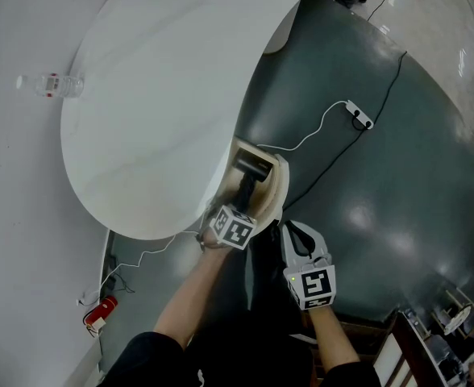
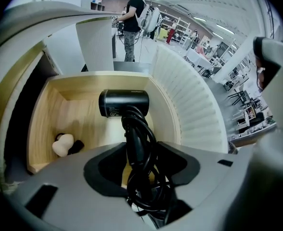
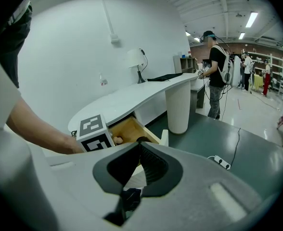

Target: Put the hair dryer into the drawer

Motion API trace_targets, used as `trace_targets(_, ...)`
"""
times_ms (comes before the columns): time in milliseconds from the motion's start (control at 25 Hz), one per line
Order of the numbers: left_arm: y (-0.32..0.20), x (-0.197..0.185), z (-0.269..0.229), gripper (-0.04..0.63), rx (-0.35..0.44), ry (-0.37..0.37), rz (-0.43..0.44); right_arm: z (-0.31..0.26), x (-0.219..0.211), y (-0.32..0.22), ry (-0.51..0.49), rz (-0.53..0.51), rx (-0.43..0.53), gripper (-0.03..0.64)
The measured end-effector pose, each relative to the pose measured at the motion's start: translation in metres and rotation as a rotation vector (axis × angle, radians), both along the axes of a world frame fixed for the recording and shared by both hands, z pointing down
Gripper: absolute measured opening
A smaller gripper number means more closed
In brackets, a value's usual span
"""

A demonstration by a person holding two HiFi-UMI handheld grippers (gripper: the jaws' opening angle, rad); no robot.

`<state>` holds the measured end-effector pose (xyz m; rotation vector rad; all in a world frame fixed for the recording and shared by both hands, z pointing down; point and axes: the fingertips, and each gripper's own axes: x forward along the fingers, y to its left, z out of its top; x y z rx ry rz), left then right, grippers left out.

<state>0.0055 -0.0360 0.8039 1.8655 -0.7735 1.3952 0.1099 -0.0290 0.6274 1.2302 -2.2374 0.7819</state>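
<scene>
The left gripper (image 2: 140,154) squeezes the black hair dryer (image 2: 123,103) by its handle, with the dryer's head over the open drawer (image 2: 45,119). Only the left gripper view shows a small pale thing (image 2: 63,144) in the drawer; I cannot tell what it is. The left arm reaches forward. The right gripper (image 3: 139,144) hangs near the body, its jaws closed on nothing.

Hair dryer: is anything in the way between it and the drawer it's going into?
Nothing visible. The drawer is open, and the left gripper holds the hair dryer right over its wooden floor. A small beige item lies in one corner of the drawer, off to the side of the dryer.
</scene>
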Motion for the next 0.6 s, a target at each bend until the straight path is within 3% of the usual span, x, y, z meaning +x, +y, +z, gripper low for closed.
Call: trace_targets(600, 0.003, -0.006, -0.02, 0.19, 0.049, 0.0, 0.005, -0.006, -0.005, -0.003, -0.012, -0.001, 0.011, 0.005)
